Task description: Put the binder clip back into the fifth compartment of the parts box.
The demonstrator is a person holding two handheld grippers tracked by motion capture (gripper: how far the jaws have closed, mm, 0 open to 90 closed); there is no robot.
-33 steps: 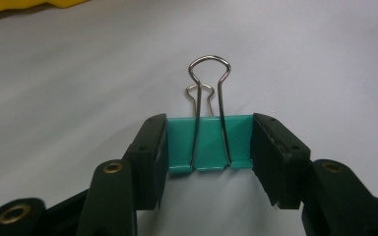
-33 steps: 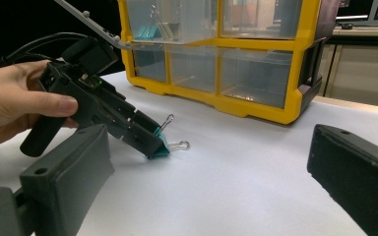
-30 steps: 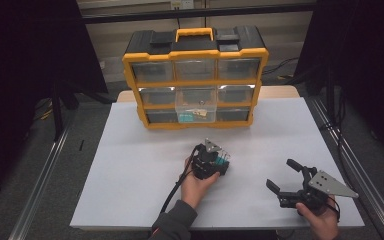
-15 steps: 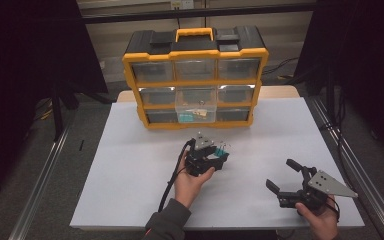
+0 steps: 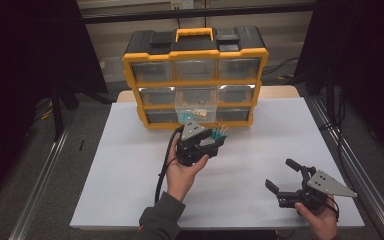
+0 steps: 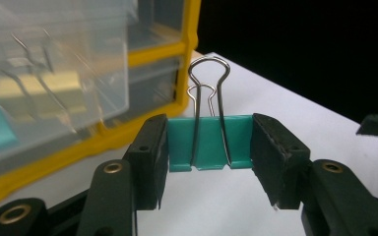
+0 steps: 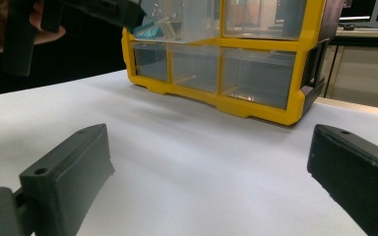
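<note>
1. Black and spread wide, the fingers of the right gripper (image 5: 283, 178) hold nothing; it sits low over the near right part of the table (image 5: 130, 190), gripped by the person's right hand (image 5: 318, 220).
2. Its grey three-cornered plate points right, and in the right gripper view the two black fingers (image 7: 64, 167) stand well apart with bare white table between them.
3. Farther in, near the table's middle, the person's left hand (image 5: 182, 172) lifts the left gripper (image 5: 219, 137) above the table, a black cable trailing down toward the near edge.
4. Its fingers (image 6: 150, 157) are clamped on a teal binder clip (image 6: 209, 142), one pad on each end of the clip's body, the silver wire handles standing upright.
5. In the high view the clip (image 5: 219, 132) shows just in front of the organiser's bottom row.
6. At the far side of the table stands a yellow and black drawer organiser (image 5: 195, 75) with clear drawers in three rows.
7. One clear drawer (image 5: 195, 107) in the middle column is pulled out toward the clip; small items lie inside, too blurred to name.
</note>
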